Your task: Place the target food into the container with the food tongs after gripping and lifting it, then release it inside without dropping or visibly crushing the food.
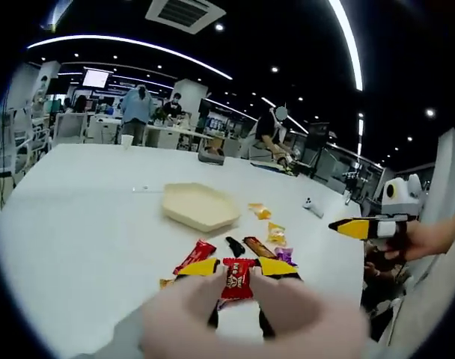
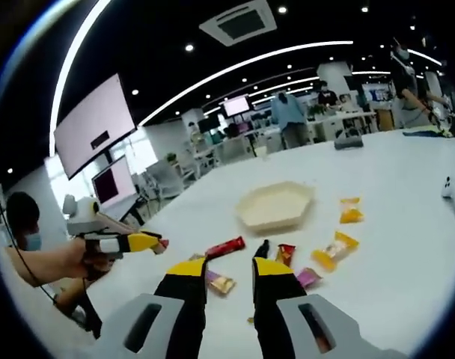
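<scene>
Left gripper (image 1: pixel 238 268) has its yellow-tipped black fingers (image 1: pixel 200 268) clamped on a small red foil snack packet (image 1: pixel 237 278), one finger on each side, held up off the white worktop (image 1: pixel 78 217). So the target snack is in that grip, not in the container. The shallow cream hexagonal tray (image 1: pixel 200 206) sits further back on the worktop, well apart from the packet, and looks bare inside.

Between them lie loose snacks: a long red wrapped bar (image 1: pixel 194 256), a brown wrapped bar (image 1: pixel 259 247), a yellow packet (image 1: pixel 276 235), an orange packet (image 1: pixel 260 212) and a purple one (image 1: pixel 285 256).

Right gripper (image 2: pixel 226 271) hangs over the same scatter with its fingers (image 2: pixel 187 271) apart, nothing between them. A black stick-like thing (image 2: pixel 262 249) shows just past the tips, can't tell what it is. From here the tray (image 2: pixel 276 206) is beyond the red bar (image 2: pixel 225 247).

People stand at desks in the background.
</scene>
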A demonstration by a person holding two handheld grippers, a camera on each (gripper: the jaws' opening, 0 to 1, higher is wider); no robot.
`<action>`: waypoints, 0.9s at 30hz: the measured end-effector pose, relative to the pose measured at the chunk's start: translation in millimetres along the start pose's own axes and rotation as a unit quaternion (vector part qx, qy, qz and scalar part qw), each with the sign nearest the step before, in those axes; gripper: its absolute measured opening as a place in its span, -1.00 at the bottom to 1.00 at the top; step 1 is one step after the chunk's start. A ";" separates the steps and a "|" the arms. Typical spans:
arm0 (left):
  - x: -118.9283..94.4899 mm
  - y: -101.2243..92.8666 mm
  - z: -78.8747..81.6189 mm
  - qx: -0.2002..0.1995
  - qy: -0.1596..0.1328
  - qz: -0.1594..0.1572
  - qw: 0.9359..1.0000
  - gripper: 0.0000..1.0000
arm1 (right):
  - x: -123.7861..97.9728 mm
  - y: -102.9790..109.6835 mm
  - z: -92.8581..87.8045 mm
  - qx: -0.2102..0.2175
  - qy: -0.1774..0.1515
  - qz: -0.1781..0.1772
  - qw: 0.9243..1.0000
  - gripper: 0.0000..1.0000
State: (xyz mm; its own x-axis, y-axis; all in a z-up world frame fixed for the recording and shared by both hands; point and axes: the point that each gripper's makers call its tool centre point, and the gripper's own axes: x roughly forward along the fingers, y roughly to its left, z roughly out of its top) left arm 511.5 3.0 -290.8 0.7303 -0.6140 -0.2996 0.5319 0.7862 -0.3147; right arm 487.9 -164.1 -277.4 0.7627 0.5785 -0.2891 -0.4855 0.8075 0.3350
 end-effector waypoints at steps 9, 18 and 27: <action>7.6 0.6 9.0 0.007 -0.004 0.004 1.000 -0.68 | -4.8 -15.2 13.2 -0.022 -0.002 0.003 1.000 -0.51; 8.5 4.8 13.4 0.009 -0.004 0.013 1.000 -0.68 | -16.8 -21.2 23.8 -0.020 -0.017 -0.009 1.000 -0.50; 11.1 5.2 20.2 0.026 -0.009 0.008 1.000 -0.68 | -25.5 -22.9 20.5 -0.074 0.005 -0.026 0.997 -0.50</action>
State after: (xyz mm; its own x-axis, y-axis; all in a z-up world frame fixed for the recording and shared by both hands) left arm 531.0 1.7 -277.5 0.7467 -0.5996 -0.2879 0.5404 0.7992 -0.2630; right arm 488.3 -199.7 -259.4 0.7847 0.5362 -0.3109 -0.5042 0.8440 0.1831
